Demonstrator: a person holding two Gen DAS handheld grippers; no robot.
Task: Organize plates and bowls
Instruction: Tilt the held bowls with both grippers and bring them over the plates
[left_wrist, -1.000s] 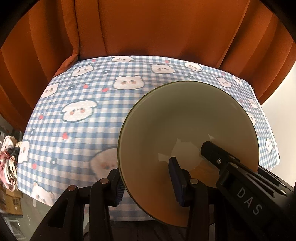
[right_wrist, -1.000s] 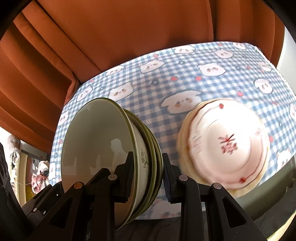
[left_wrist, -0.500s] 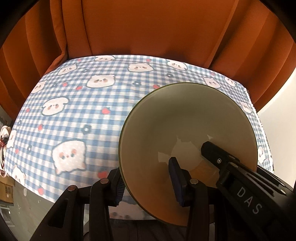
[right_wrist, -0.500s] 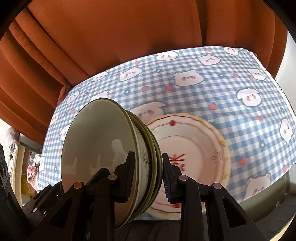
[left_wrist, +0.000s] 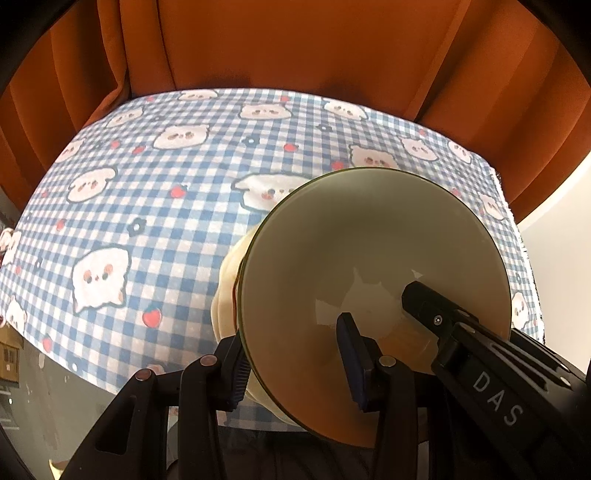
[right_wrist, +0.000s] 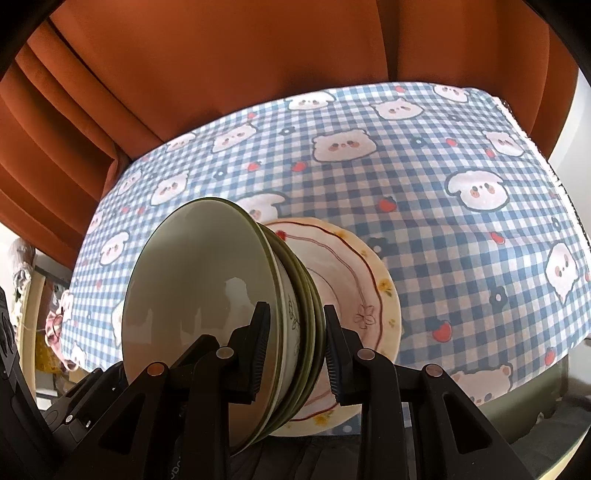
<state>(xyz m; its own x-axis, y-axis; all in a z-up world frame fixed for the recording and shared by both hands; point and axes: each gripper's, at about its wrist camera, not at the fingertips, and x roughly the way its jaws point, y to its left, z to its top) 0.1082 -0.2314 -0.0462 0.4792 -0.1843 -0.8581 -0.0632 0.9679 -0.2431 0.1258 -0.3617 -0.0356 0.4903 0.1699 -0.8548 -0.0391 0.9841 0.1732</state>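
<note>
A stack of green bowls (right_wrist: 207, 295) hangs tilted above the checked tablecloth. My right gripper (right_wrist: 295, 356) is shut on the stack's rim, one pad inside the top bowl and one against the outside. In the left wrist view the top bowl's pale inside (left_wrist: 373, 266) fills the right half. My left gripper (left_wrist: 293, 363) is shut on the opposite rim. A black finger (left_wrist: 424, 299) of the right gripper reaches into the bowl. Directly behind the bowls, a cream plate stack with a red line and small flowers (right_wrist: 358, 280) lies on the table; only its edge (left_wrist: 225, 295) shows from the left.
The table with the blue-and-white bear cloth (left_wrist: 147, 221) stretches ahead and to both sides of the plates. Orange curtains (left_wrist: 295, 55) hang close behind its far edge. Boxes and clutter (left_wrist: 9, 354) sit on the floor at the left.
Both grippers carried the bowl stack sideways across the table. The cream plates, earlier off to the right of the bowls, now lie directly behind them. Both grips are unchanged.
</note>
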